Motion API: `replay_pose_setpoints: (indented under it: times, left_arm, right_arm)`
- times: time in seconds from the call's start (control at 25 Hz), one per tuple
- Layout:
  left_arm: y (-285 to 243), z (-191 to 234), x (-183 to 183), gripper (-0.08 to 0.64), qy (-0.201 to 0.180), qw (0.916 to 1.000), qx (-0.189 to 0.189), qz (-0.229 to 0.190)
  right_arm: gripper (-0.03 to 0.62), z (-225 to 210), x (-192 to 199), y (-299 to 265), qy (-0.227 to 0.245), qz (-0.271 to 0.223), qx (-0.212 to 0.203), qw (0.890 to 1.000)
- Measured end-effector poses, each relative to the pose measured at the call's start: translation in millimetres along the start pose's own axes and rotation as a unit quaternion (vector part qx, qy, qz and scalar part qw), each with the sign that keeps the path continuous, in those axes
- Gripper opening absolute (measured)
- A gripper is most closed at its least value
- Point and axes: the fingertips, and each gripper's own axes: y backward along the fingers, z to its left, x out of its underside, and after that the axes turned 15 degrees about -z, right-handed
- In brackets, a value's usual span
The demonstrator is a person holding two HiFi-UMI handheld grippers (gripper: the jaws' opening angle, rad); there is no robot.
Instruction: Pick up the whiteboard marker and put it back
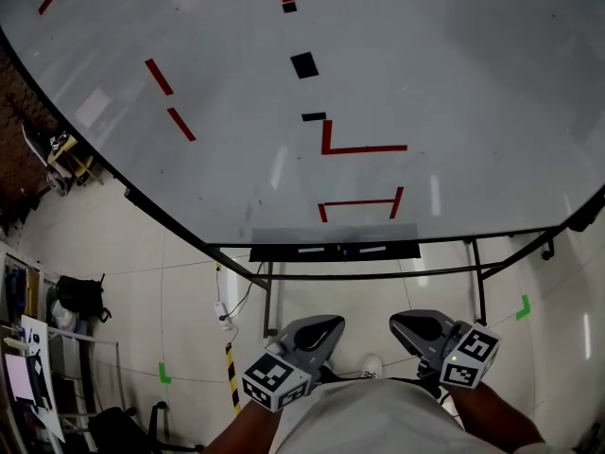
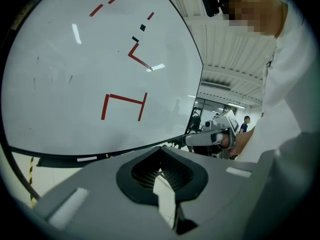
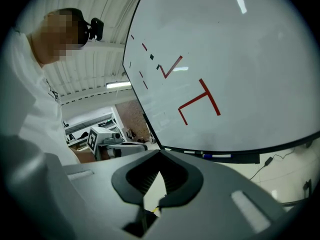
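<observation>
Below glossy whiteboard (image 1: 425, 83), slim cylindrical marker (image 3: 216, 156)

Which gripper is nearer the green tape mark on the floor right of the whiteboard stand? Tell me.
Right. The right gripper hangs left of the green tape mark; the left gripper lies farther left.

left tool (image 1: 327, 329) closed, right tool (image 1: 407, 327) closed
</observation>
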Motion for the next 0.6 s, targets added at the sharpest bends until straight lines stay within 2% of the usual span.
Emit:
replay_pose_setpoints:
  times: [0.24,0.6]
  left_arm:
    - [7.1,-16.7,2.7,0.017,-0.026,0.9996,0.001,0.015]
    - [21.2,-7.5,3.7,0.017,-0.029,0.9977,0.040,0.047]
  right_arm:
    - [0.002,4.7,0.6,11.7,0.001,-0.006,-0.011,1.000]
    - [0.002,19.8,6.1,2.1,0.015,-0.025,0.037,0.999]
